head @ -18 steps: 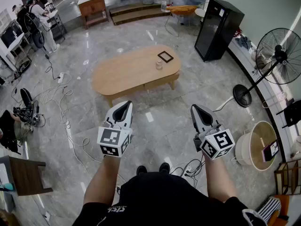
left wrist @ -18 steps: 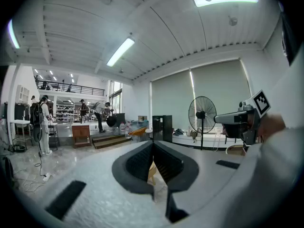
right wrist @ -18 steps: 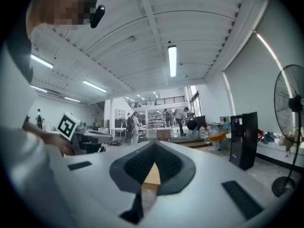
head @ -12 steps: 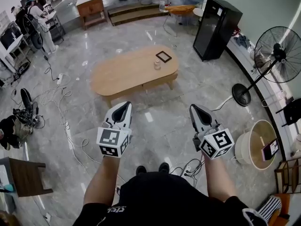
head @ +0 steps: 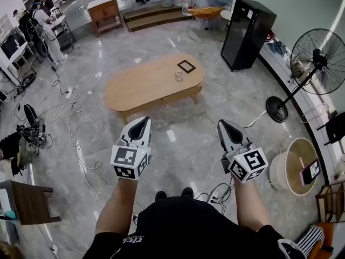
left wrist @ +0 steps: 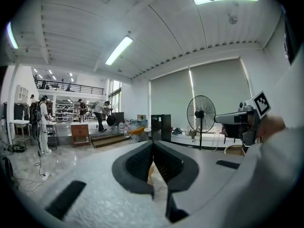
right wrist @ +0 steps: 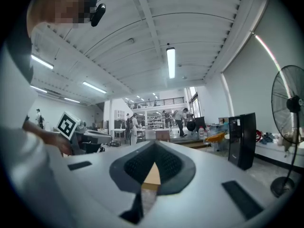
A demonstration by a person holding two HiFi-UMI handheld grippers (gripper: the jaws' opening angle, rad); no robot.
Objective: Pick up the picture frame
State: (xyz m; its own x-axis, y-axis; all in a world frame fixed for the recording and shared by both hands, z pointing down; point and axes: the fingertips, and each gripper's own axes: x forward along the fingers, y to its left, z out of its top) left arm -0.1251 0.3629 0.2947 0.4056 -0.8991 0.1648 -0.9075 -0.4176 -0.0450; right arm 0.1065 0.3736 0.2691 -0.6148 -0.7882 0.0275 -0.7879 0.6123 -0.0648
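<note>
With the left gripper [head: 142, 121] and right gripper [head: 224, 124] both closed on nothing, well short of the table [head: 135, 85], the approach probably called for opening one before reaching the picture frame [head: 186, 66] lying flat at its far right end.

One oval wooden table [head: 141, 85], one picture frame [head: 186, 66] and one small glass [head: 179, 75]. Two grippers: the left gripper [head: 143, 121] and the right gripper [head: 222, 124], with one marker cube [head: 129, 162] on each, so two cubes in all. On the floor around them: one pedestal fan [head: 317, 62], one black cabinet [head: 247, 32], one low wooden cabinet [head: 105, 9], one round white tub [head: 285, 171], one orange chair [head: 207, 11] and two black shoes [head: 161, 195]
</note>
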